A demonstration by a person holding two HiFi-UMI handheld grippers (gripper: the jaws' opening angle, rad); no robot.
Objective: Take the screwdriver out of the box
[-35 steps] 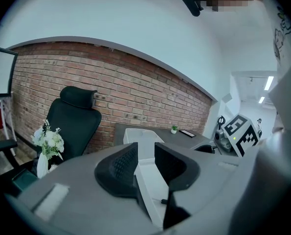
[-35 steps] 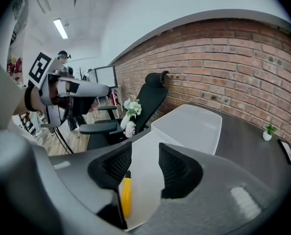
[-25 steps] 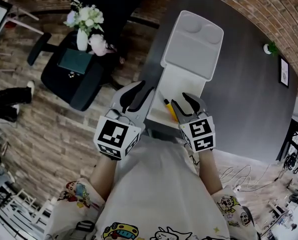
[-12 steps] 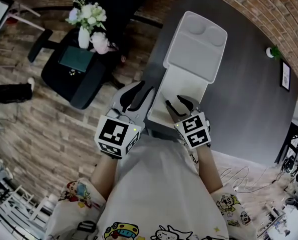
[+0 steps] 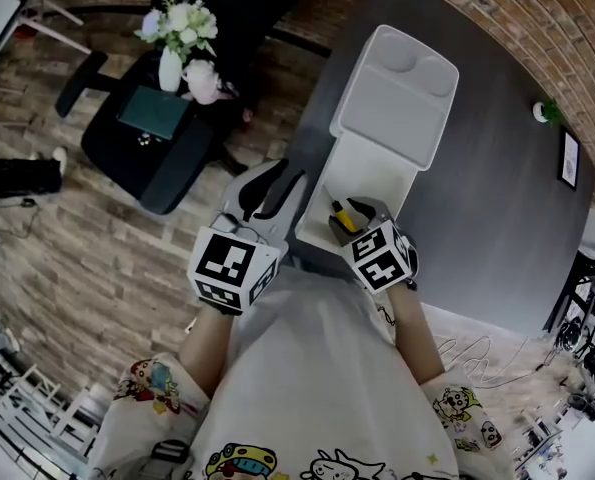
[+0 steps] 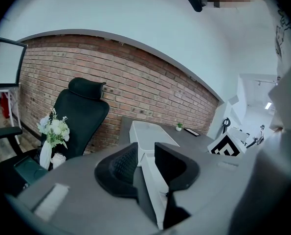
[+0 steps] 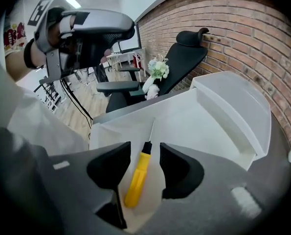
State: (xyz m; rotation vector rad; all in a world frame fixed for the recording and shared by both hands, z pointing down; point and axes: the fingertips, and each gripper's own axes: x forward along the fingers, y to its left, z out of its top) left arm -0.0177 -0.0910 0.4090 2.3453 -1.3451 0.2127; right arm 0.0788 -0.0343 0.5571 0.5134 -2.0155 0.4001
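Note:
A white box (image 5: 369,171) lies open on the dark grey table, its lid (image 5: 395,96) folded back. On its floor lies the screwdriver (image 7: 138,174), with a yellow handle and a thin shaft, also visible from the head view as the screwdriver (image 5: 343,213). My right gripper (image 7: 144,155) points steeply down into the box. Its jaws have just been opening and stand open on either side of the handle, not pressing it. My left gripper (image 5: 274,186) hovers open beside the box's left wall, with nothing between its pads.
A black office chair (image 5: 142,153) and a vase of white flowers (image 5: 177,38) stand left of the table. The box (image 6: 147,133) runs away from my left gripper (image 6: 144,153). Brick wall lies beyond the table's far edge; a small plant (image 5: 543,111) sits at the right.
My right gripper has dropped and tipped downward into the near end of the box, over the screwdriver. The left gripper has stayed where it was.

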